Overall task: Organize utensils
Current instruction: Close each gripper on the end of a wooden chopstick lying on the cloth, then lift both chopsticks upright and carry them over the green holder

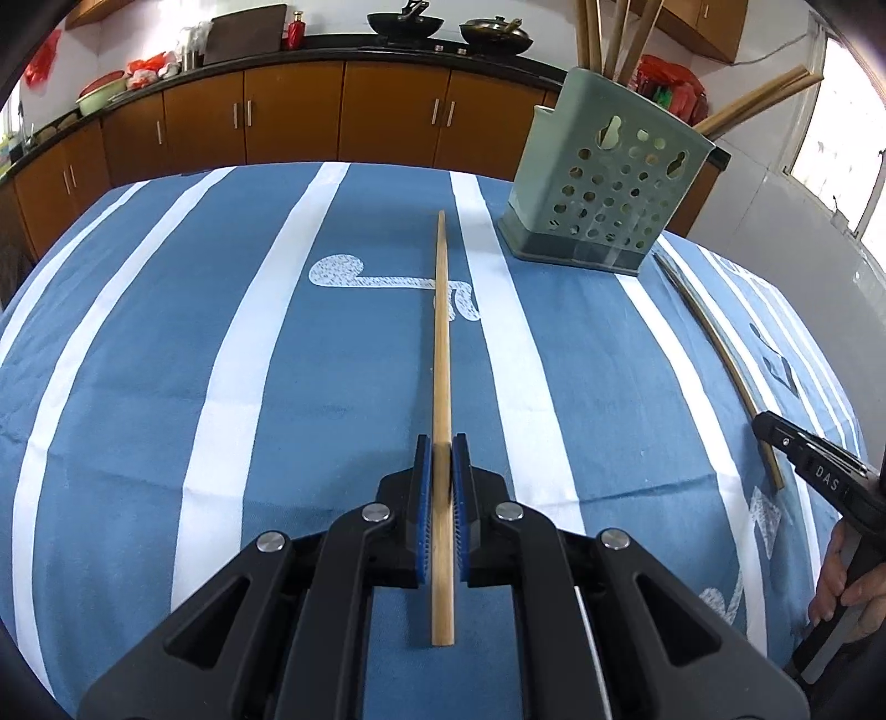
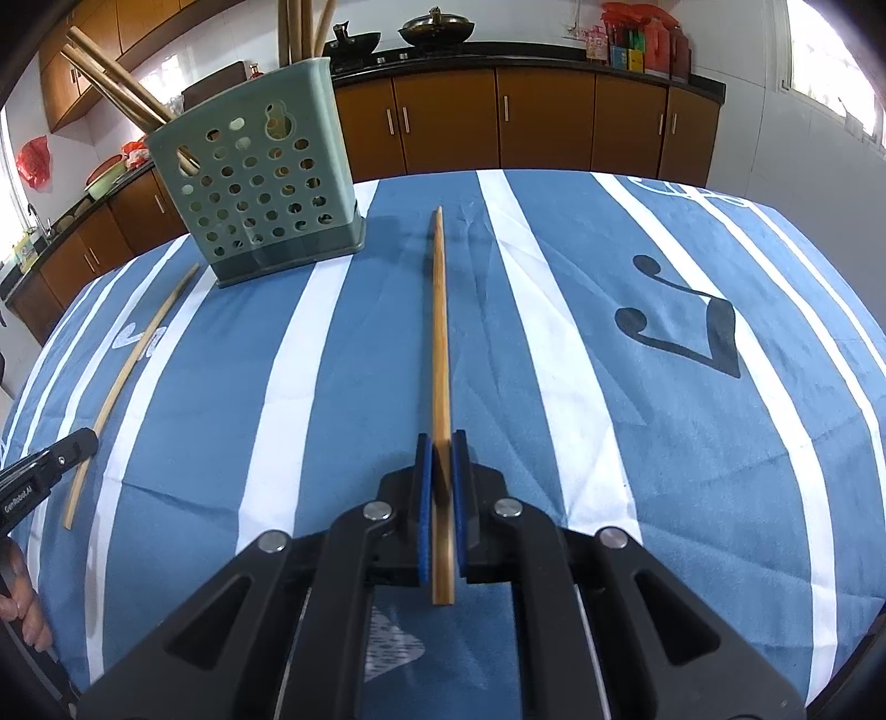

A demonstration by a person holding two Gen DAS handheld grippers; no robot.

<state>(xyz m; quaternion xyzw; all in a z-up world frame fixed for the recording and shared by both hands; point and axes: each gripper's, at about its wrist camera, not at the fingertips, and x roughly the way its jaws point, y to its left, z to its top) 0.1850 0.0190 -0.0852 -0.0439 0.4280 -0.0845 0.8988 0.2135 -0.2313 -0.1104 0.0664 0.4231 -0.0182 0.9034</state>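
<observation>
Left gripper, seen from its own wrist camera, has its blue pads pressed onto a wooden chopstick, pinching it near the thick end. That chopstick points straight ahead over the blue-and-white striped tablecloth, its thin tip ending just left of the green perforated utensil holder. Several chopsticks already stand in the holder. At the right edge, the right gripper pinches a second chopstick near its thick end; a hand grips the handle below.

From the right wrist camera, the right gripper likewise has its pads clamped on the second chopstick, which runs forward with its thin tip near the right side of the utensil holder. The holder stands upright on the tablecloth with chopsticks leaning out of its top. At the left edge, the left gripper is closed on the first chopstick. Kitchen cabinets line the background
</observation>
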